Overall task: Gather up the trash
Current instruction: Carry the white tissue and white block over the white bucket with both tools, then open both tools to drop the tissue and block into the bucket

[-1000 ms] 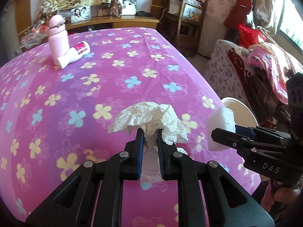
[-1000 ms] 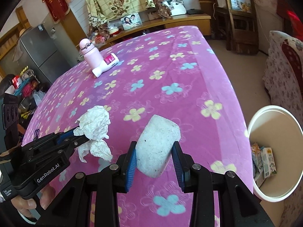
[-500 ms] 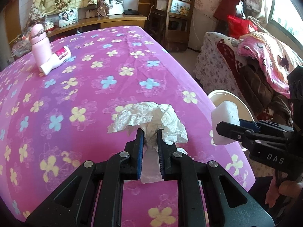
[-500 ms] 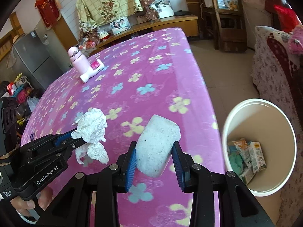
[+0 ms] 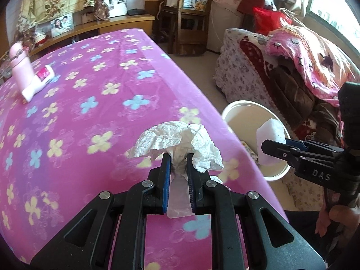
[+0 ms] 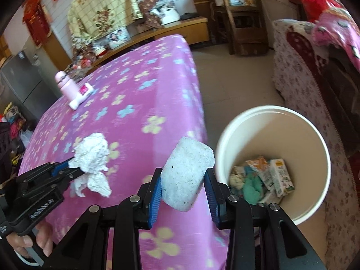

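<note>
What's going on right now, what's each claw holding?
Left gripper shut on crumpled tissue. Right gripper shut on foam chunk, beside open bin. Nothing blocking.

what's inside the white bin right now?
The white bin holds a small carton, an orange-printed wrapper, green crumpled material and pale scraps. The right gripper and foam block cover its near-left bottom.

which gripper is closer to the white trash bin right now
Right. The right gripper, shut on the foam block, sits just beside the bin's rim at the table edge. The left gripper, clamping the crumpled tissue, is farther back over the pink tablecloth.
</note>
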Available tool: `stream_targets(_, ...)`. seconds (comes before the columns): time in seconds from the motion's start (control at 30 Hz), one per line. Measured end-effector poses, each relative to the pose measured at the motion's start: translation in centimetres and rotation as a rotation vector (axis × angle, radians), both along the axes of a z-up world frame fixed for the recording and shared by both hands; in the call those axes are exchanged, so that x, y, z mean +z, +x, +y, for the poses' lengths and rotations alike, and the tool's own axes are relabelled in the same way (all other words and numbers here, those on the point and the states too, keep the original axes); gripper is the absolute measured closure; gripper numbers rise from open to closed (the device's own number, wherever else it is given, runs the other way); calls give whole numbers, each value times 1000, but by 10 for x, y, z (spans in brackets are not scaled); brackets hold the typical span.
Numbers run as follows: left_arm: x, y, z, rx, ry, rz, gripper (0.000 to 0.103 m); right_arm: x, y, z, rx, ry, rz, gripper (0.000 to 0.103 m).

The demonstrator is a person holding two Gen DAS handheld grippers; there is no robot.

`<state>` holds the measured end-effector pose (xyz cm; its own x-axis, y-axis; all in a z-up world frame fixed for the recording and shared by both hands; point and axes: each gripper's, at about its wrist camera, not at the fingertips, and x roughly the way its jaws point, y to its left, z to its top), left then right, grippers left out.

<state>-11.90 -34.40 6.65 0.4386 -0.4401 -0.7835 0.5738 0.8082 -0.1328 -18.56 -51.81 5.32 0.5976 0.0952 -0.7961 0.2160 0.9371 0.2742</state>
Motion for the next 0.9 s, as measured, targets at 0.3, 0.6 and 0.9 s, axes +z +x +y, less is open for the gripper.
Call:
stream_targets(0.3, -5, -2, -51, -76, -13, 49, 91, -20, -15, -59, -118, 3, 49, 68)
stream_targets(0.6, -9, 0, -97, -130, -30, 81, 91, -34, -24, -101, -216, 50, 52, 68)
stream_targets(0.9, -24, 3, -141, -182, -37, 98, 90, -40, -32, -123, -283, 66, 41, 66)
